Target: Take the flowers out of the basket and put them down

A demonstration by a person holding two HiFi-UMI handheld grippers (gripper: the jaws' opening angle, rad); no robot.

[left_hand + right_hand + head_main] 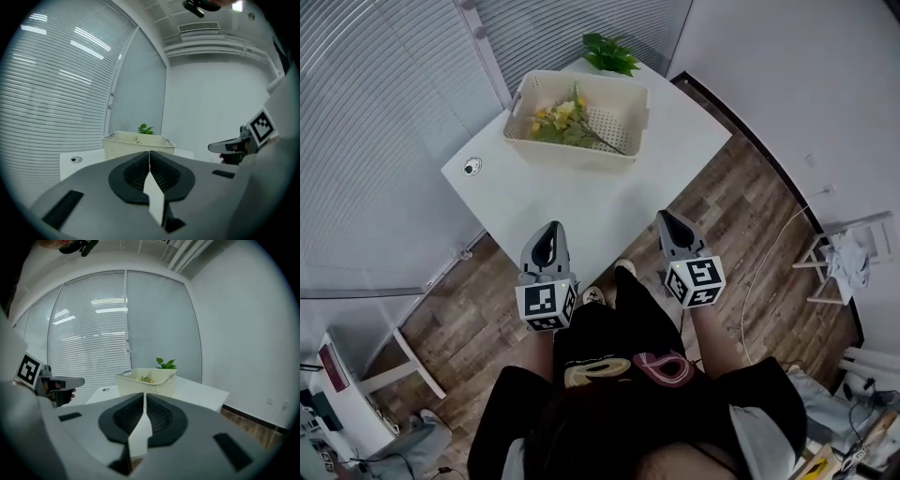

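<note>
- Grey left gripper (549, 234): held low over the floor at the near edge of the white table (581, 211). Its jaws are pressed together with only a thin seam, nothing in them.
- Same in the left gripper view: left gripper (149, 159) closed and empty, basket (126, 143) dead ahead and well apart.
- Cream perforated basket (619, 155): sits at the far end of the table, and the task hasn't started.
- Flowers (562, 120): lying flat inside the basket, none out yet. The long axis is diagonal, with yellow blooms at the left-far side and stems running to the right-near corner.
- Green plant (609, 52) sits behind the basket and isn't part of the job.
- Right gripper (670, 230): also at the near table edge, level with the left one, jaws together and empty.
- Right gripper view agrees: right gripper (144, 401) closed, basket (145, 383) ahead with flowers (146, 378) poking just above the rim.
- Key relation: flowers are straight ahead and above both grippers, and neither is close. The left one lines up more with the basket, but the stem ends point toward the right side.
- My call: go in with the right, opening first, and grab across the stems.
</note>
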